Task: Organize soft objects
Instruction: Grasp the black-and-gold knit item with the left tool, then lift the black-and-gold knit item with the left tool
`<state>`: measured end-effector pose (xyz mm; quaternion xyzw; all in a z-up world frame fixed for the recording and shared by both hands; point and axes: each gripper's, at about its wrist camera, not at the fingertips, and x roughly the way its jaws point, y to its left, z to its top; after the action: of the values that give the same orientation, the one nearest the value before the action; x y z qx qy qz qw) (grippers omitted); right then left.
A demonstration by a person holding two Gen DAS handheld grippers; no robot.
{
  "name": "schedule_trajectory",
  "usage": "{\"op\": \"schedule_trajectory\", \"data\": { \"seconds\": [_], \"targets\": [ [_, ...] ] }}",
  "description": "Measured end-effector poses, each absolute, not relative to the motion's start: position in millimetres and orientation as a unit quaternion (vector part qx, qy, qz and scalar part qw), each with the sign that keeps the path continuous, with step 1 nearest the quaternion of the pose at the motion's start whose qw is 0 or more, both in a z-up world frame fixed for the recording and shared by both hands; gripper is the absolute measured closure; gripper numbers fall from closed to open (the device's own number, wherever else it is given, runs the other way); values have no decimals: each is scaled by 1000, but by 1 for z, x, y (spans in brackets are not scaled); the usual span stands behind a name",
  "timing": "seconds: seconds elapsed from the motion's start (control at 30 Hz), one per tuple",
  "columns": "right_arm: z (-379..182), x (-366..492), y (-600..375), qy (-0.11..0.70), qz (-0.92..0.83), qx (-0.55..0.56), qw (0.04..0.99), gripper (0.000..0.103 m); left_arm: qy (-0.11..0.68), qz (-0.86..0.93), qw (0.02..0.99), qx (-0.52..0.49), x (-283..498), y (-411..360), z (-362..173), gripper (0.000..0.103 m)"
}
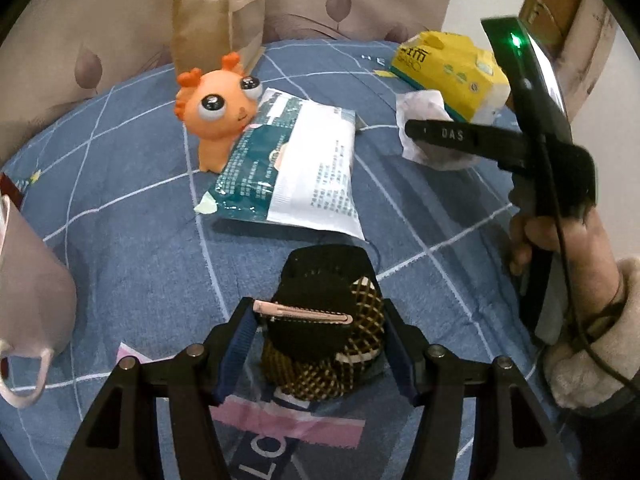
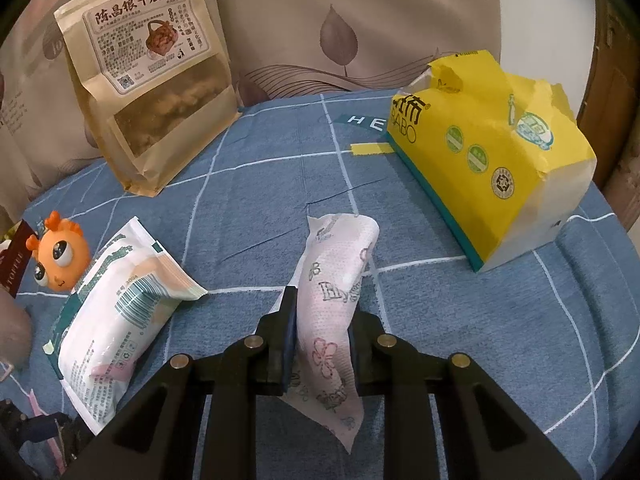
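The right hand-held gripper point(image 2: 322, 344) pinches a printed tissue point(image 2: 336, 292) clear of the blue bedspread point(image 2: 460, 320) for sorting, while the left hand-held gripper point(image 1: 316, 344) brackets a black mesh hair accessory point(image 1: 324, 320), jaws apart.

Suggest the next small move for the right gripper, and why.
Probably lift the printed tissue a little and carry it toward the yellow tissue pack. The right gripper is already shut on the tissue, whose far end droops onto the blue cloth; the left gripper only straddles the black-and-gold bundle.
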<state>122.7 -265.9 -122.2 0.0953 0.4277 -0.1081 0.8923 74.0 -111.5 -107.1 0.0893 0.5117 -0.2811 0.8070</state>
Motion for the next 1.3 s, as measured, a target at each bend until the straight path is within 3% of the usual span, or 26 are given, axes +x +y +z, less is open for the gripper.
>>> {"op": "schedule_trajectory", "data": {
  "seconds": [0.03, 0.23, 0.9, 1.3],
  "targets": [
    [-122, 123, -266, 428, -108, 96, 892, 83, 512, -278, 808, 90, 74, -110, -106, 58],
    [-122, 122, -267, 427, -105, 101, 893, 83, 507, -276, 813, 77, 72, -104, -101, 64],
    [-121, 123, -267, 430, -100, 98, 892, 81, 462, -245, 851, 52, 65, -78, -58, 65],
    [-121, 123, -268, 431, -99, 97, 892, 81, 433, -186, 881, 27, 81, -17, -19, 65]
  ]
}}
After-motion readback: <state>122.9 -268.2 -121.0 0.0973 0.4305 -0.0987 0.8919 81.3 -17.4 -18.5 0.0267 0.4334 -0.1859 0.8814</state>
